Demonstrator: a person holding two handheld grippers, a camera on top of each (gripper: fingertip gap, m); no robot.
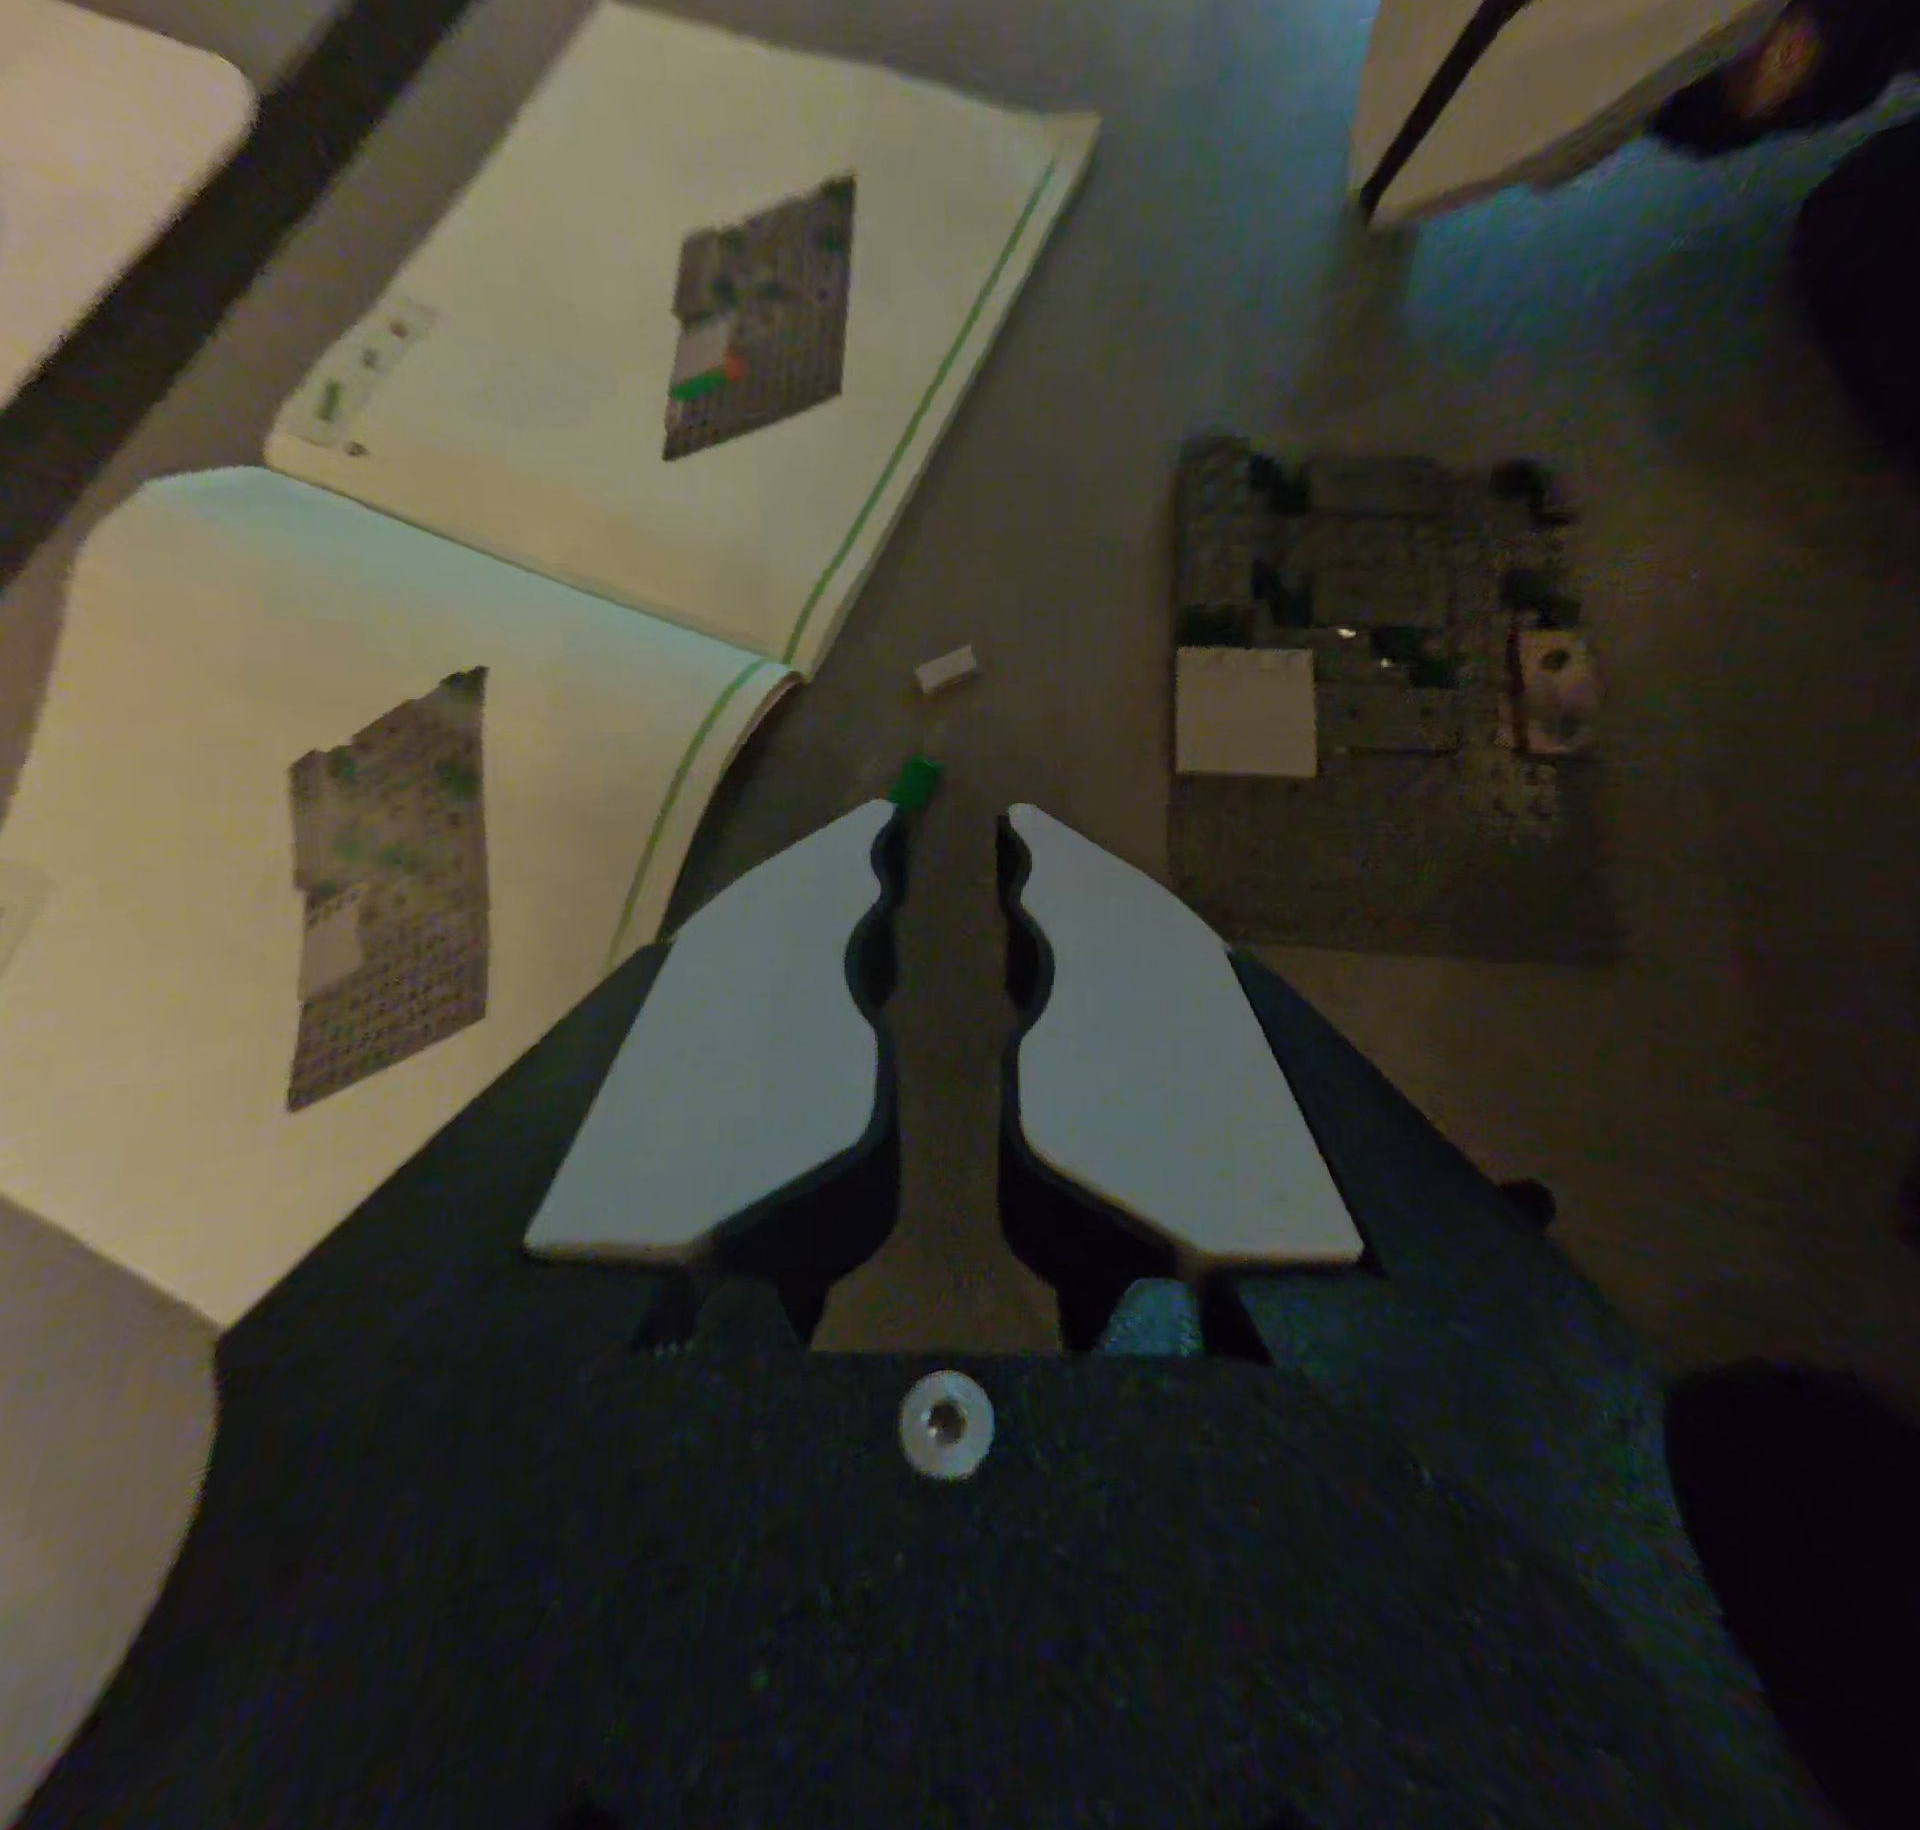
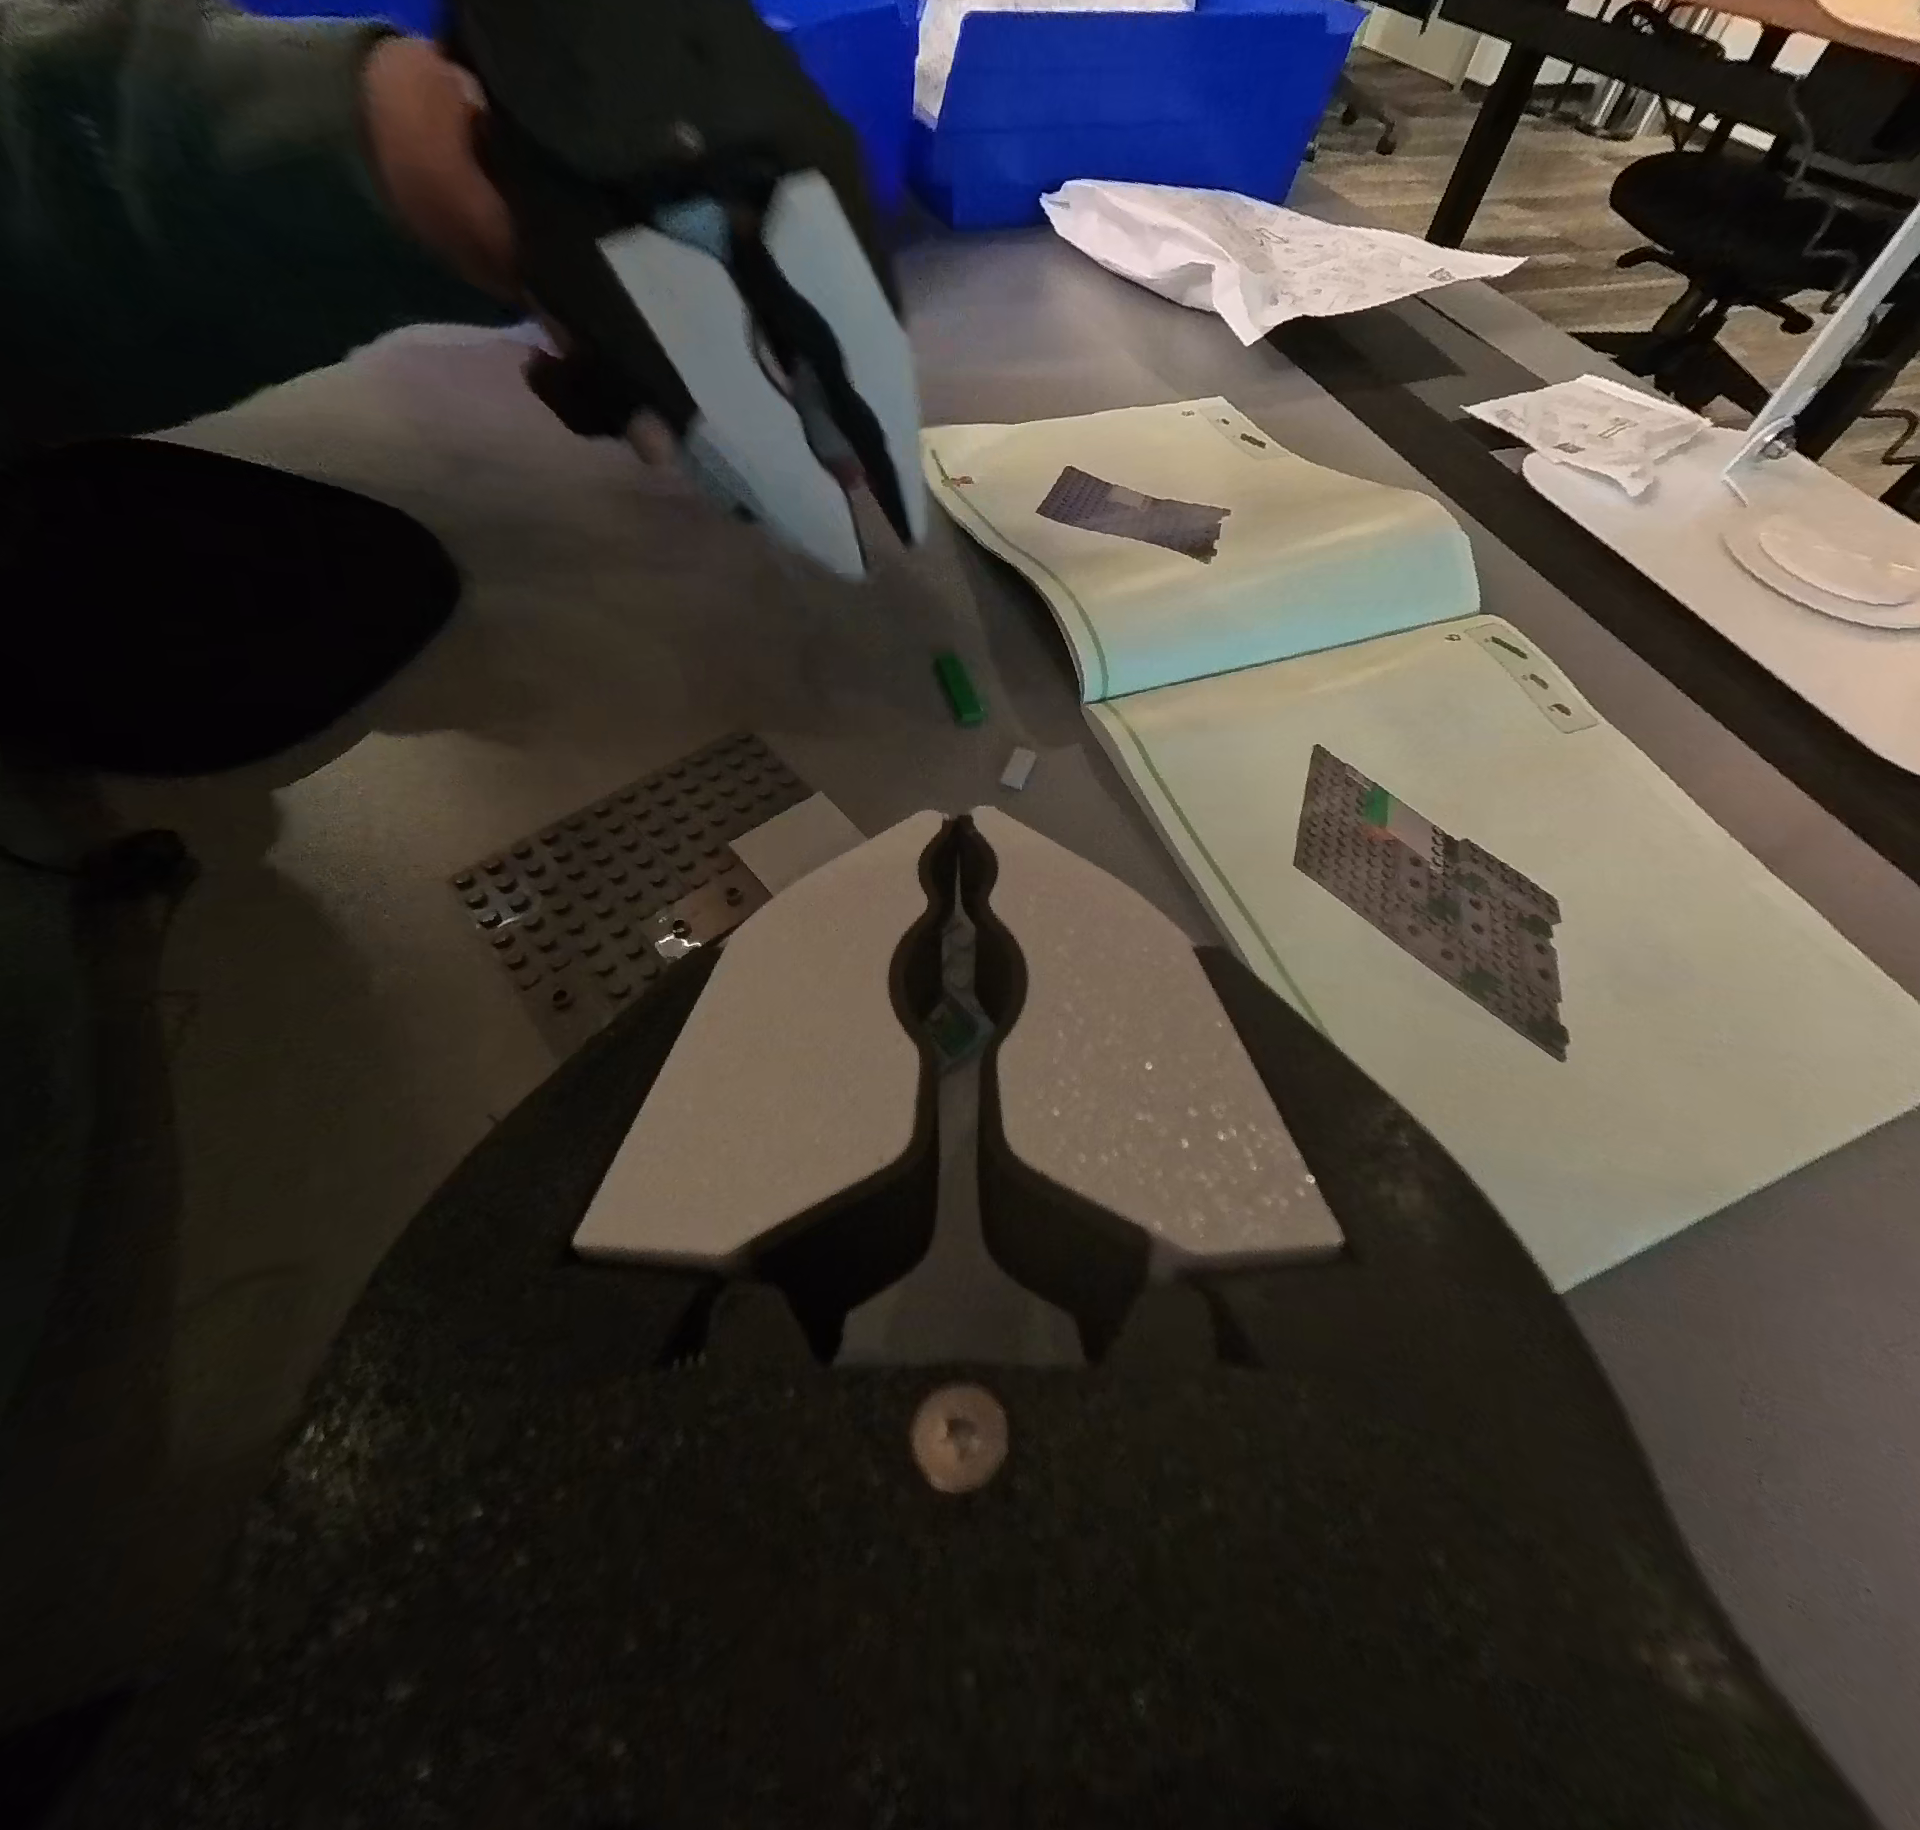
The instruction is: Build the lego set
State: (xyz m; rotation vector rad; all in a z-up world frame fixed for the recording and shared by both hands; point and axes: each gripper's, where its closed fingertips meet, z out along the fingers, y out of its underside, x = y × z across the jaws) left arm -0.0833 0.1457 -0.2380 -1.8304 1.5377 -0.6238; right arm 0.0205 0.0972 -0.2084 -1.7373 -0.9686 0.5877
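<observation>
A dark grey baseplate lies on the table with a white plate and small green and tan parts on it. It also shows in the right wrist view. A loose green brick lies just ahead of my left gripper, which is open and empty, close above the table. A small pale grey piece lies a little beyond the brick. In the right wrist view the green brick and grey piece lie beside the booklet. My right gripper is shut above the baseplate's edge, with nothing visible at its tips.
An open instruction booklet lies left of the bricks; it also shows in the right wrist view. Blue bins and a white paper bag sit at the table's far side. A person's sleeve reaches in from the left. The tips of one gripper are about 12 cm away from the tips of the other. The left tips stand about 5 cm off the green brick. My left tips are roughly 7 cm from the small pale grey piece. My right wrist view looks at it from another angle.
</observation>
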